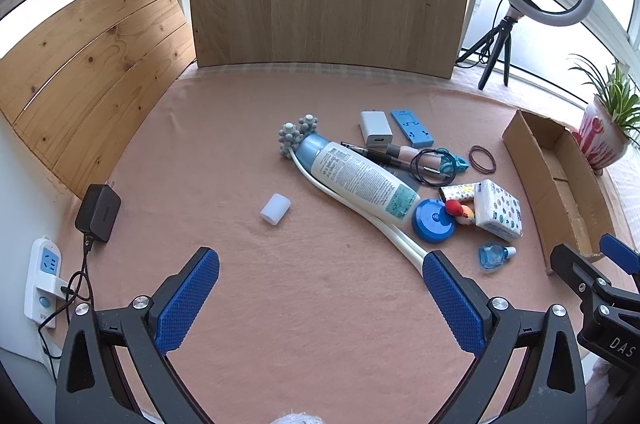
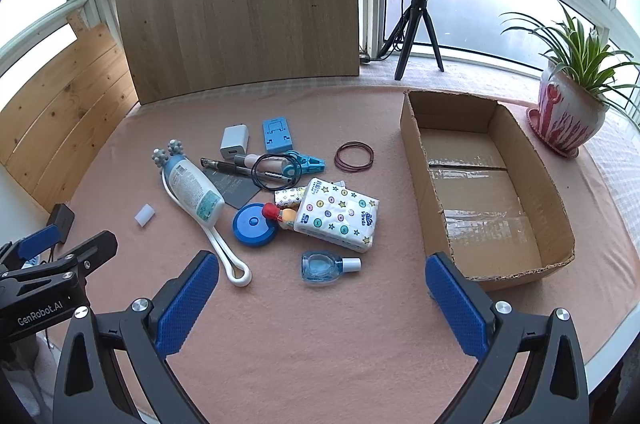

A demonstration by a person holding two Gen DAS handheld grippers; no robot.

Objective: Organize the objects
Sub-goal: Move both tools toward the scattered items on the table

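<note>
Both tools gaping wide, empty, left tool (image 1: 321,270), right tool (image 2: 322,272), power strip (image 1: 42,278) left view only

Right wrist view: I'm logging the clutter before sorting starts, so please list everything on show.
Cardboard box: one, brown, empty, right.
Tissue pack: one, white, patterned, centre.
Lotion bottle: one, white-blue, left of centre.
Round lid: one, blue, beside the bottle.
Small bottle: one, clear blue, nearest.
Hair ties: maroon, near the box.
Charger: one, white, far.
Potted plant: one, far right.
Right gripper: open.
Left gripper: open.
</note>
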